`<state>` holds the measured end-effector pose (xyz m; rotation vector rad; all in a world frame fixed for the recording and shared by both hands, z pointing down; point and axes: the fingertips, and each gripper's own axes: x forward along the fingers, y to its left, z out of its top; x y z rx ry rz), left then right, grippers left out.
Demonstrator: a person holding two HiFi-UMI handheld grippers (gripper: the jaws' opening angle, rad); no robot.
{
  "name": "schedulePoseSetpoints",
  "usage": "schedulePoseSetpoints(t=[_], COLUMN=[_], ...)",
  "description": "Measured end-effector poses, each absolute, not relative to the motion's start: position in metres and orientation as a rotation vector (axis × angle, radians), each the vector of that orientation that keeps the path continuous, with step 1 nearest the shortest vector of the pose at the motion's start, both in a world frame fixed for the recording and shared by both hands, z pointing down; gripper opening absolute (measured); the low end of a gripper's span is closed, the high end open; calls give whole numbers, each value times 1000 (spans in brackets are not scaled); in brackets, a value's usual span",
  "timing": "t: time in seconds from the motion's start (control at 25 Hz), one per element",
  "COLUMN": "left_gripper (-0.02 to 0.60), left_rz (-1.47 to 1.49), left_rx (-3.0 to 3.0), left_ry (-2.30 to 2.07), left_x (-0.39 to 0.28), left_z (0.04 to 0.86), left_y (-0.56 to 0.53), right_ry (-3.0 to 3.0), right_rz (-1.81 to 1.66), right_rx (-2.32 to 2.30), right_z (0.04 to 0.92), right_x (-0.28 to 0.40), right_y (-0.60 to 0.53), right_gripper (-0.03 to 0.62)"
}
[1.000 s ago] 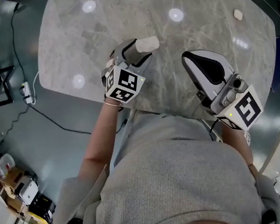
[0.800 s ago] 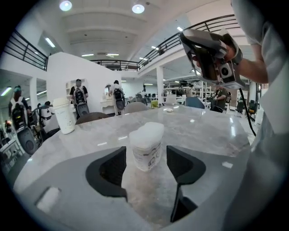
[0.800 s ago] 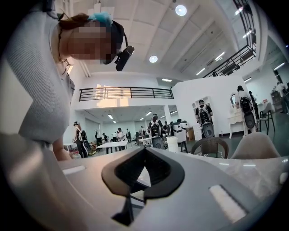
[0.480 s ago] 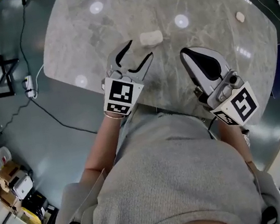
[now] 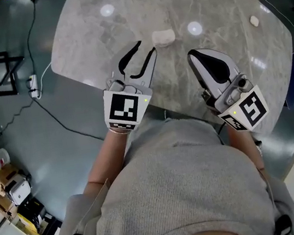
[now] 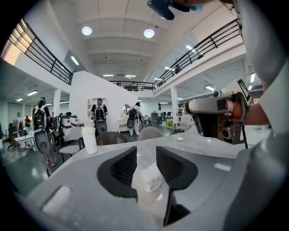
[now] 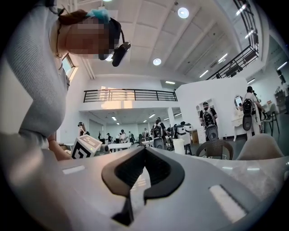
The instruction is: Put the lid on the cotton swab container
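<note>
Plainly, the cotton swab container [image 5: 163,37] lies about midway between the table's [image 5: 91,45] near and far edges. It looks small, light and slick, best pinched gently across its sides. The left gripper [image 5: 145,48], jaws just narrowing, holds nothing; the right gripper [image 5: 193,56] is clenched, empty.

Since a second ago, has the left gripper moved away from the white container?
Yes: the left gripper drew back toward the person, leaving the white container beyond its tips. Its jaws have just been closing, empty.
</note>
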<state>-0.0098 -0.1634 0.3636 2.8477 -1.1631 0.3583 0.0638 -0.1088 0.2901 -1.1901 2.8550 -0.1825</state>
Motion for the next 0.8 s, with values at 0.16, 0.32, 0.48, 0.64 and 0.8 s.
schedulePoseSetpoints(t=[0.16,0.32,0.48,0.64,0.8], left_gripper=[119,53,3,0,0], left_rz=[300,259,253,249,258], left_rx=[2866,2897,2906,2905,2902], left_ry=[-1181,-1200,-1208,-1206,-1207], left_x=[-10,-7,-5,-2,3], left_z=[345,327,320,318,318], left_y=[-158,-155,-152,-147,-144], right_ry=[2856,2852,2848,2847,2848], right_rz=[-169,-159,-154,-151,-152], right_rx=[-1190,-1195,-1194,-1185,-1169], right_z=[288,285,284,282,281], right_x=[63,65,66,68,70], right_y=[-107,-105,-104,-102,-100], right_gripper=[3,3,2,3,3])
